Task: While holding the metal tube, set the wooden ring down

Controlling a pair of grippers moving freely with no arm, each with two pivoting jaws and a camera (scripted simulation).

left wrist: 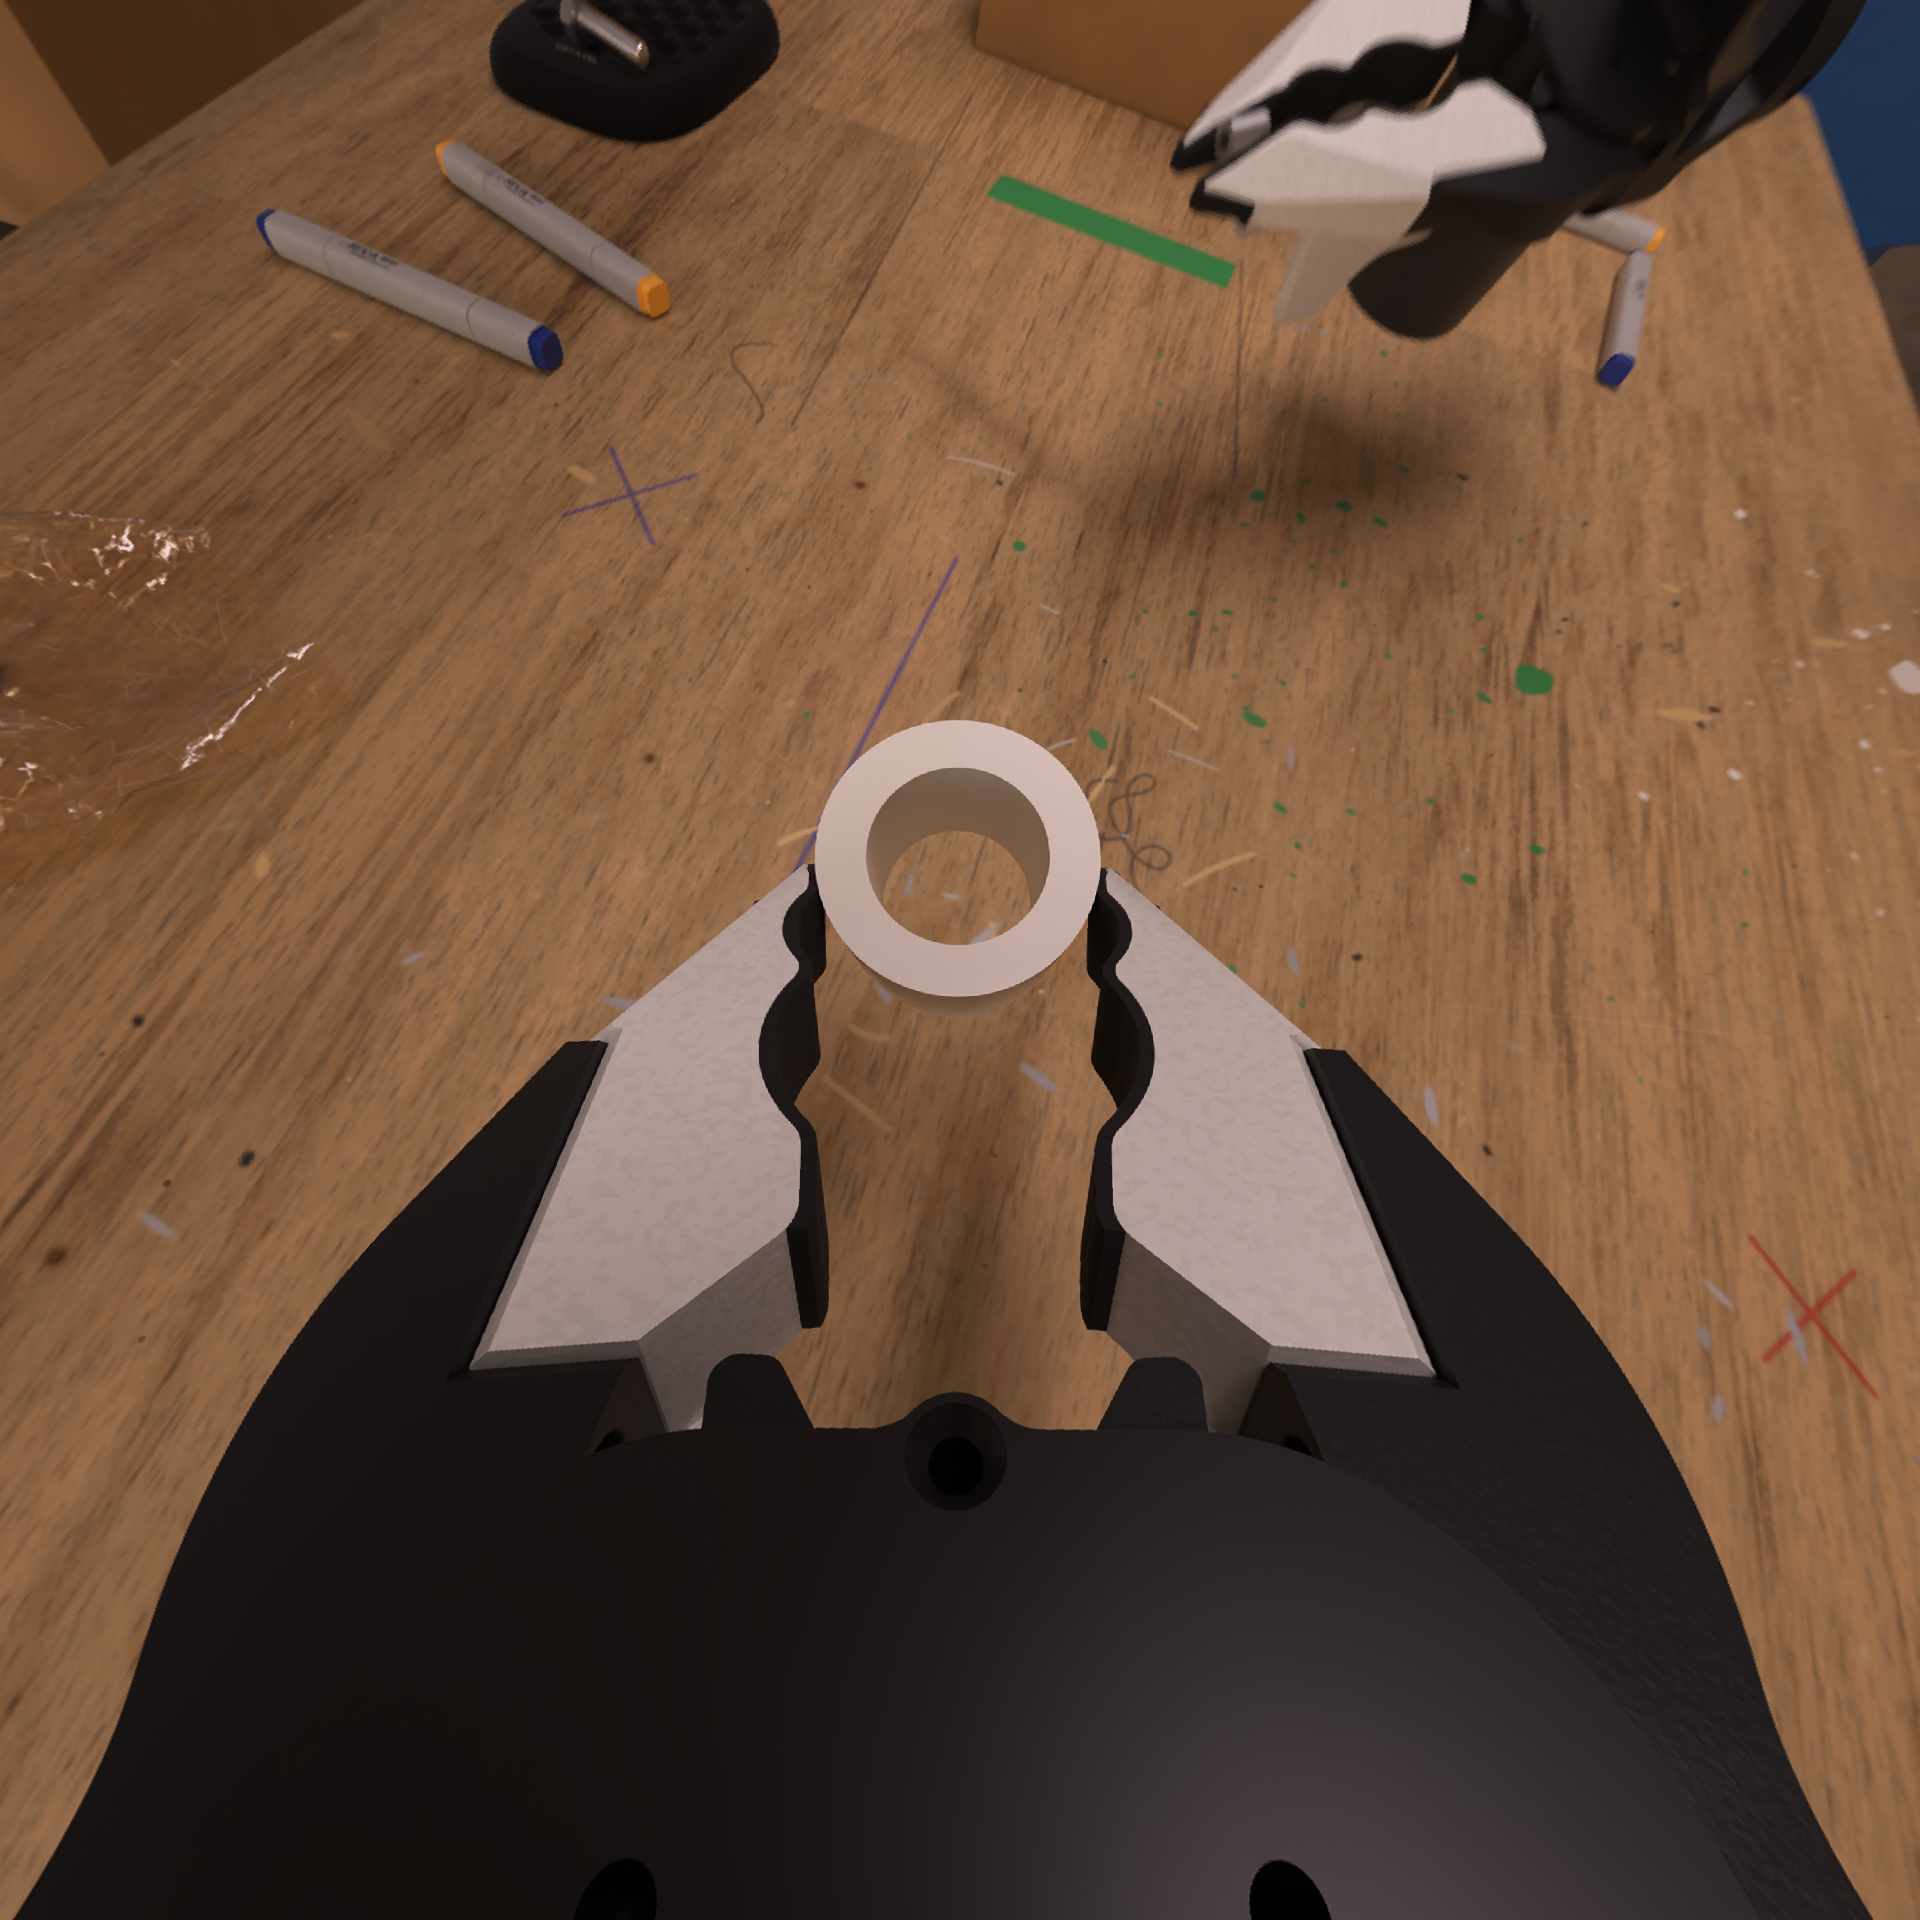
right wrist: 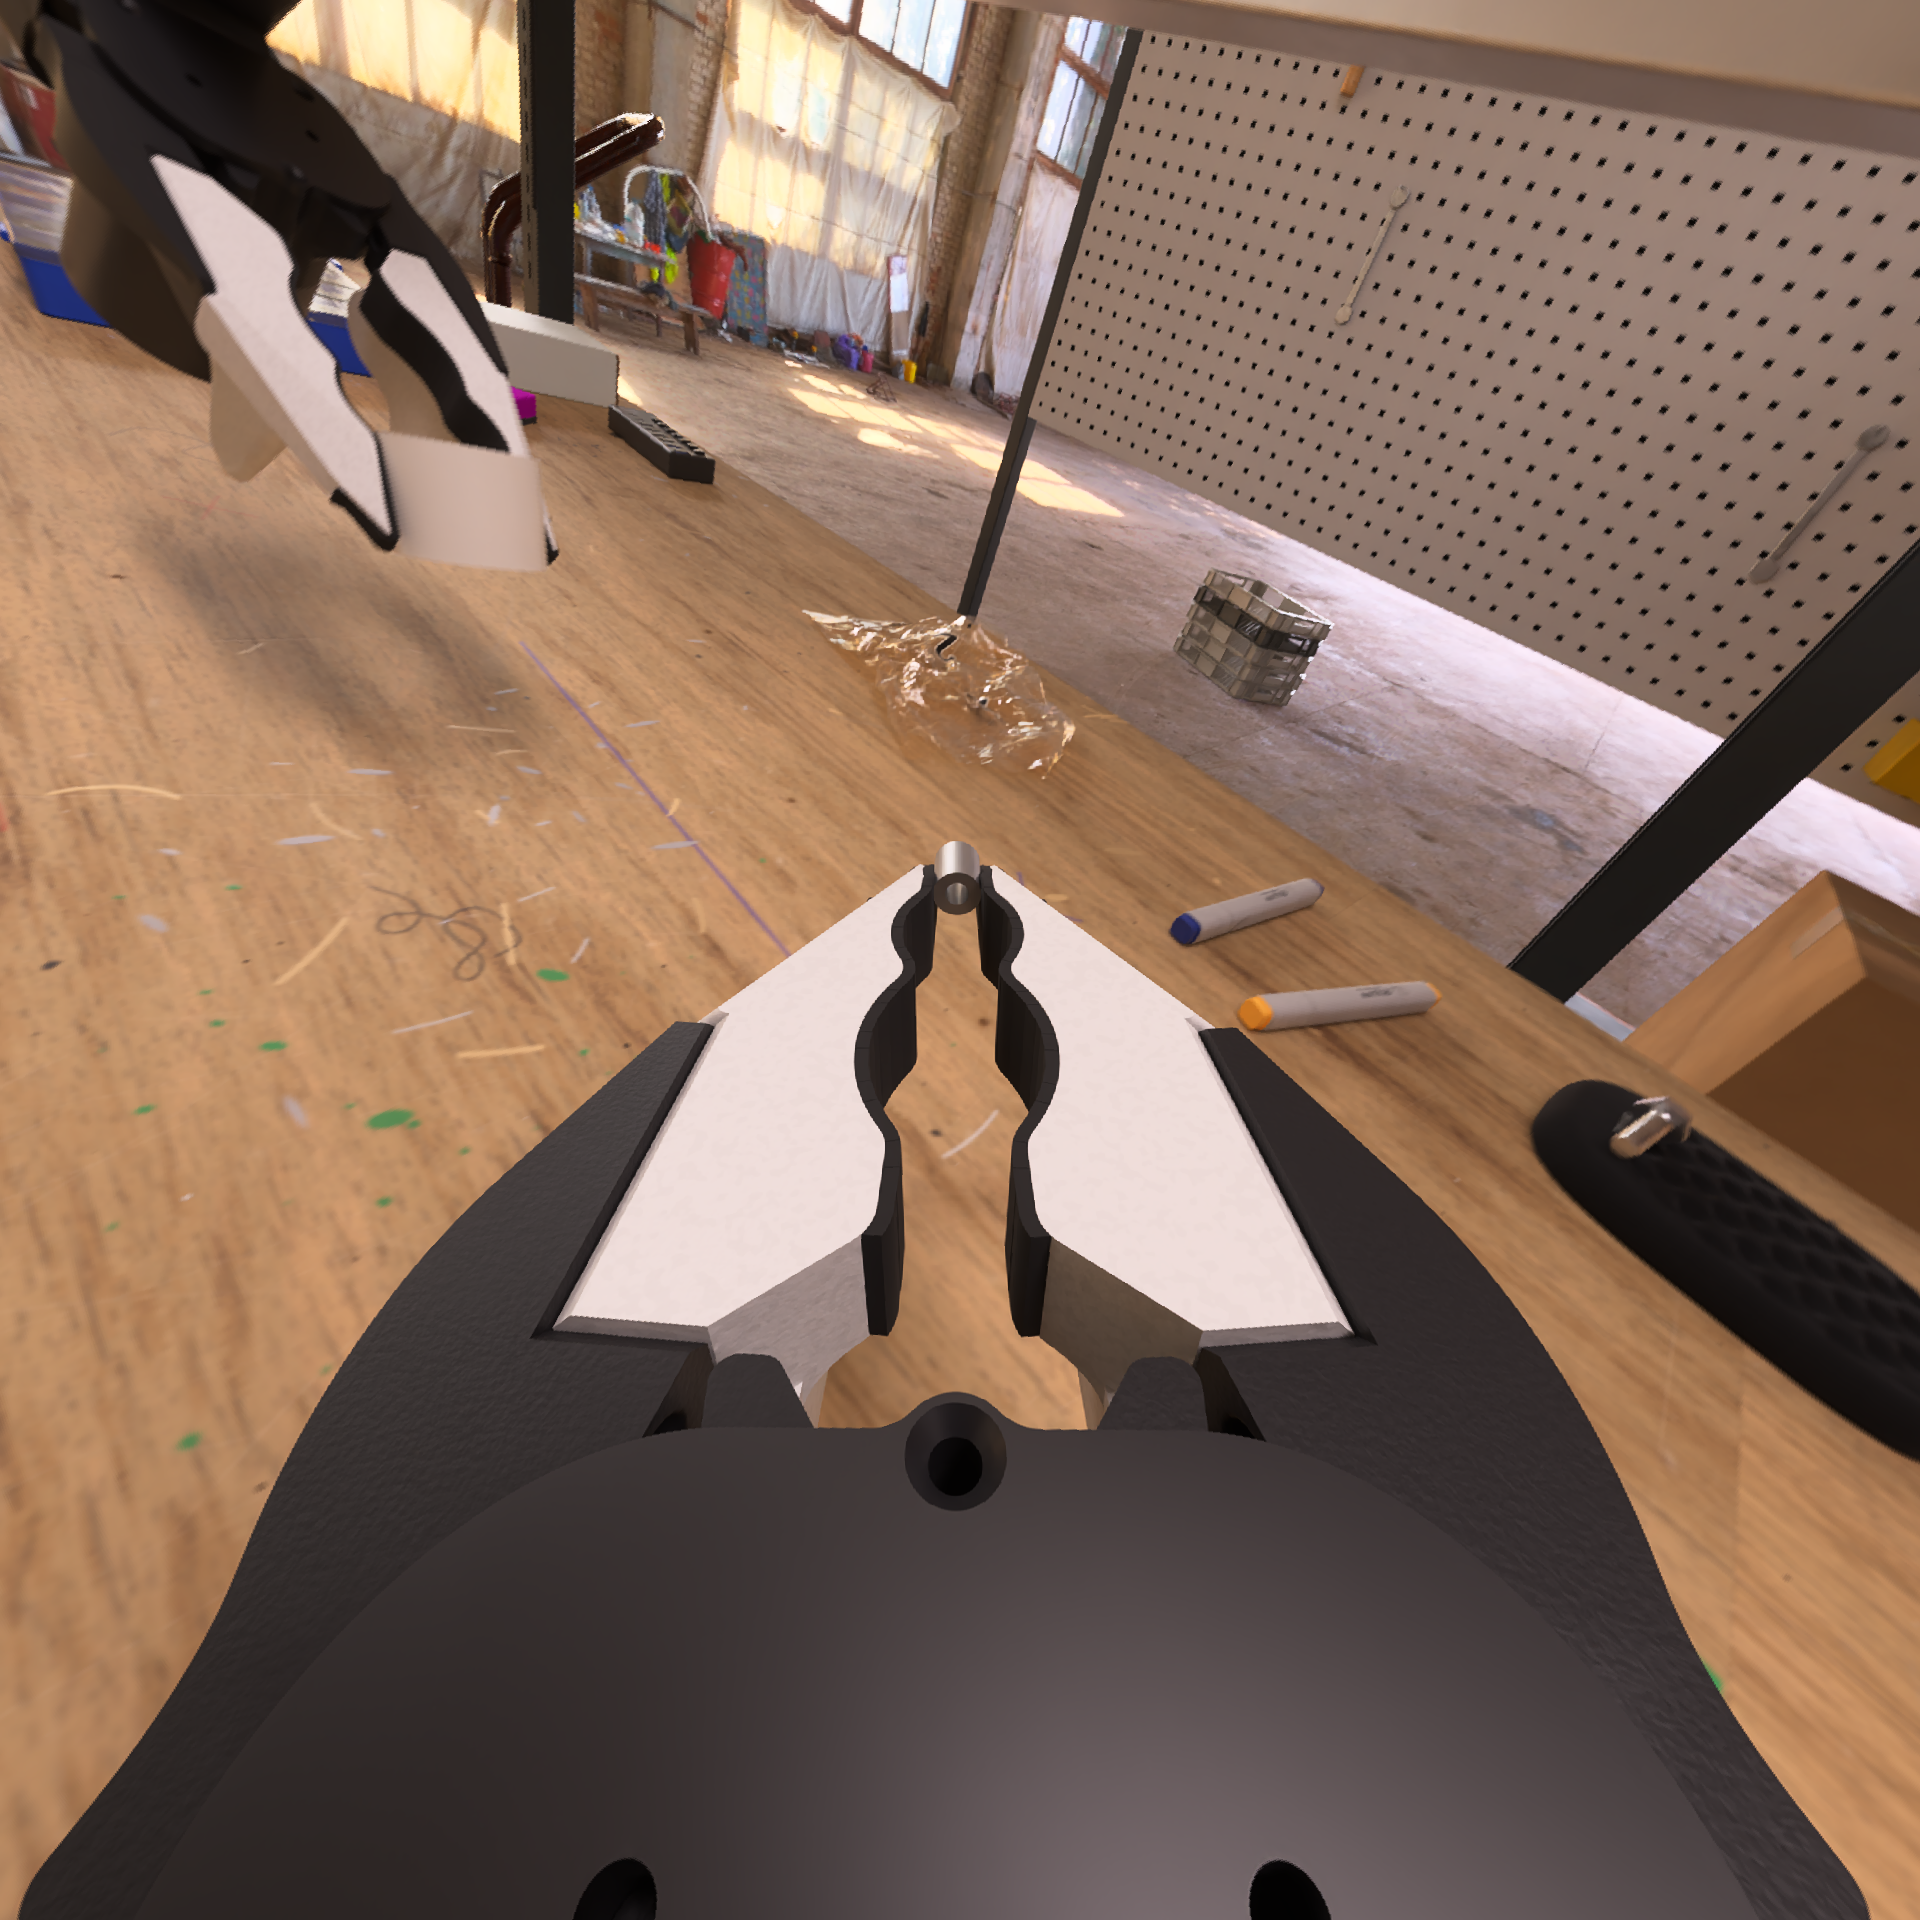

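Note:
My left gripper is shut on a pale wooden ring, held by its sides above the wooden table, hole facing up. The ring also shows in the right wrist view, in the left gripper at the upper left, above the table. My right gripper is shut on a small metal tube at its fingertips, above the table. In the left wrist view the right gripper hangs at the upper right with the tube's end showing.
Grey markers lie at the far left, others under the right gripper. A black pad bears a metal part. Crumpled clear plastic lies at the left edge. A green strip and a cardboard box are nearby.

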